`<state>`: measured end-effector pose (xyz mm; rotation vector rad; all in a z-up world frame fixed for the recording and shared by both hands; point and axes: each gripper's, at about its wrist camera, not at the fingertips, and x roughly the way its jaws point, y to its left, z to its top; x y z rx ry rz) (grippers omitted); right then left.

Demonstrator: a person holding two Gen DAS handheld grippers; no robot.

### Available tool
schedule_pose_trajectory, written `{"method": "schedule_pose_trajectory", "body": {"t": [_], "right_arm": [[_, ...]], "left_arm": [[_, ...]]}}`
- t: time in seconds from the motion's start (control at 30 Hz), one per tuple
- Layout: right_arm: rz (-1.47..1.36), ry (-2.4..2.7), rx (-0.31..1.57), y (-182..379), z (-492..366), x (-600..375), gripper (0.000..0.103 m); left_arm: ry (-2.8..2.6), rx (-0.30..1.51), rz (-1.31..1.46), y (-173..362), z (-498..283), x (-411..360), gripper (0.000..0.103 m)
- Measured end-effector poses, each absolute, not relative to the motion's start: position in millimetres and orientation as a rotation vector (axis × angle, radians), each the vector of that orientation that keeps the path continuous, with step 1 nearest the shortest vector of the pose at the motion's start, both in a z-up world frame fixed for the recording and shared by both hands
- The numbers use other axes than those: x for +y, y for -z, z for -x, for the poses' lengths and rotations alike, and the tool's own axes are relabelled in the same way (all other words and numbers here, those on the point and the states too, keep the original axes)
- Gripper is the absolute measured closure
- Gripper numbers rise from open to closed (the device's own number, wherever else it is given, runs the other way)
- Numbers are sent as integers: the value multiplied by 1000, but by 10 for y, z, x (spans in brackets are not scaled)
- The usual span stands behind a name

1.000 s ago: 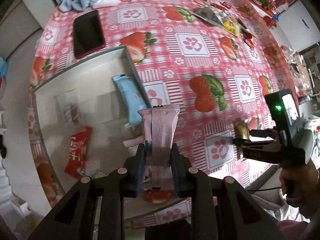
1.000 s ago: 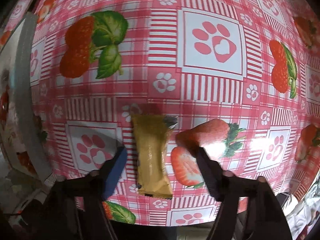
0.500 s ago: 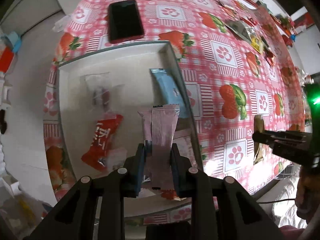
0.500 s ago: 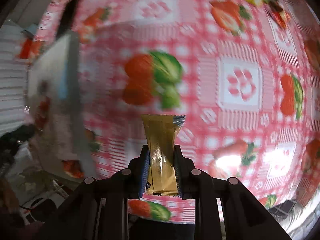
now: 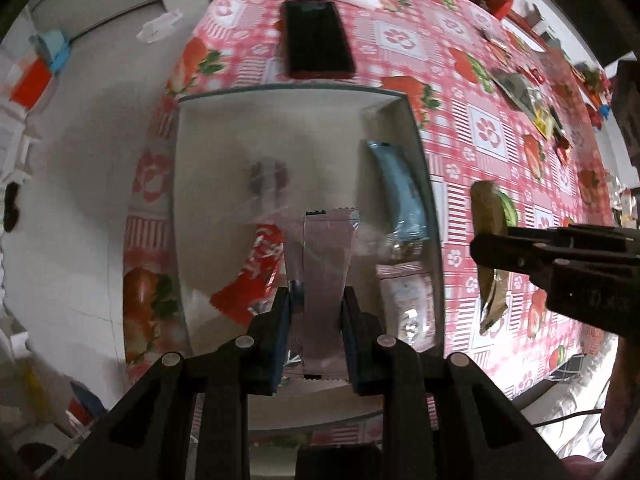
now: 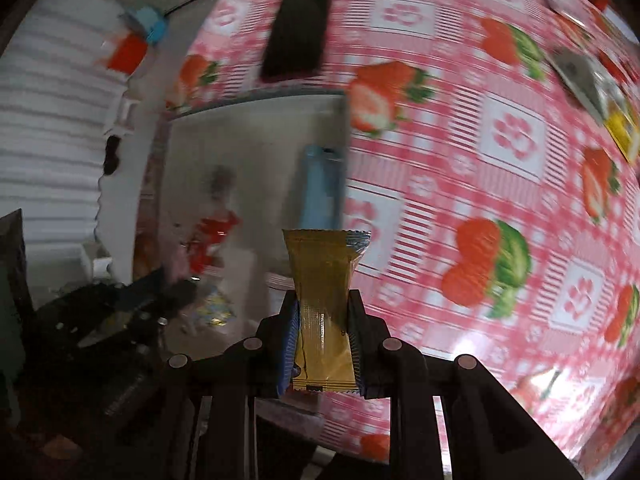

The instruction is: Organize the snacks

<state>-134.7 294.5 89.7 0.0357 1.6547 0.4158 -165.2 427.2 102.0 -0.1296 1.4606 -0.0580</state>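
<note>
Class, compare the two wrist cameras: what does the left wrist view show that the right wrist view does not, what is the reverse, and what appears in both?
Only the left wrist view shows the pink snack packet clamped in the left gripper, and the clear-wrapped snack in the tray.

Only the right wrist view shows the gold snack bar head-on, with the right gripper shut on it.

Both show the white tray, the blue packet, the red packet and the black phone.

Black left tool [image 5: 315,320], silver screws, blue-edged pads, black right tool [image 6: 323,334]
</note>
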Motion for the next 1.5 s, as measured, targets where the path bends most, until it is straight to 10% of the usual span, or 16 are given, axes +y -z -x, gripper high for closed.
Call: {"method": "schedule_pose_trajectory", "body": {"t": [0.47,0.63,0.67,0.77,0.93,1.03,1.17,1.5], "right_arm": [[42,-476,1709,-583,1313,3586,78],[71,-459,1736,-436,1344,3661,77],[74,-458,1738,-426,1358,3664,74],[93,-431,1722,-427,1387,3662,17],[109,-413,1703,-482,1422,3671,17],[122,-407,1707,-497,1457,3678,17],[151,-371,1698,-529,1490,3630,0],[142,-356,1697,-542,1527,3547,0]], "left_arm": [[34,1493,107,-855,1666,4307,75],[15,1476,75,-869,1698,4294,28],[13,1473,76,-876,1703,4303,25],[7,1481,87,-873,1698,4328,22],[1,1478,79,-890,1702,4321,21],[-8,1468,74,-909,1710,4320,0],[-14,1471,66,-897,1708,4335,0],[-26,1433,25,-957,1722,4278,0]]}}
